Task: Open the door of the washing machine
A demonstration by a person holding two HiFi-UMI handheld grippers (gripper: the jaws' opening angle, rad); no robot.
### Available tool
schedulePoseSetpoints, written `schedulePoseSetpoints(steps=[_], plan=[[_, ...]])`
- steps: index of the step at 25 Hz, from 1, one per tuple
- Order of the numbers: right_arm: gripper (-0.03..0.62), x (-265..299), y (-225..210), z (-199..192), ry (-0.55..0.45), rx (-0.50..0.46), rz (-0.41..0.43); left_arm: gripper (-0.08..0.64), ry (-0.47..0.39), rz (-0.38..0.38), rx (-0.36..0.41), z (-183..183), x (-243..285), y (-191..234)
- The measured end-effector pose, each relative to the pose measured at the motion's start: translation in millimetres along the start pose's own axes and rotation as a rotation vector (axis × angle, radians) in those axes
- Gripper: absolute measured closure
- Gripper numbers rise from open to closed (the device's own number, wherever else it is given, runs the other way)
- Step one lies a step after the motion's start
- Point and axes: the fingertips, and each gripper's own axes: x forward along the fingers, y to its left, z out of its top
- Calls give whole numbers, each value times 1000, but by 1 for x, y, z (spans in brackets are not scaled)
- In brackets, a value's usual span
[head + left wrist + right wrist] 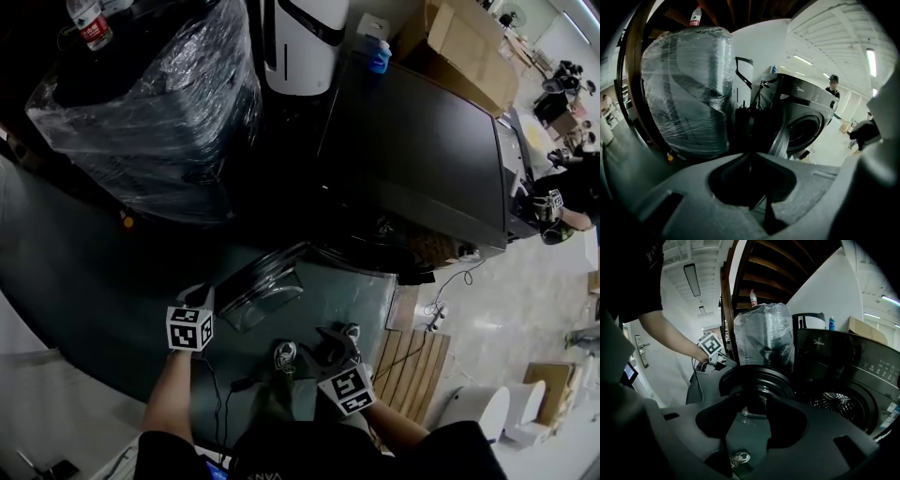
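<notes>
In front of the washing machine (412, 159), the door (267, 281) is standing swung well out from the machine's front. The drum (836, 404) is showing in the uncovered opening in the right gripper view. The task is therefore looking complete (this is a judgement from how the door is lying). All that is seemingly remaining is to keep both tools clear of the machine.

The left gripper (200, 298) is hanging on the side of the door away from the machine. Its fingers are pressing together with nothing between them. The right gripper (753, 401) is pointing toward the door from further out in front of the machine. Its fingers are standing wide apart and gripping nothing. The door is lying ahead of both pairs of fingers and apart from them, and no pad is touching it.
</notes>
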Motion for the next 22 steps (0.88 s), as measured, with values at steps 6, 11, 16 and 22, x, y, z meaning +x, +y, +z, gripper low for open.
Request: schedulePoseSetpoints(steps=[6, 11, 16, 22], plan=[[393, 12, 8, 7, 6, -9, 23, 540, -9, 59, 70, 31, 22, 41], [393, 16, 13, 5, 24, -6, 39, 543, -8, 104, 122, 54, 39, 62], [394, 15, 12, 1, 43, 0, 33, 543, 10, 122, 173, 74, 53, 77], [396, 15, 11, 3, 38, -8, 30, 541, 42, 148, 242, 85, 65, 85]])
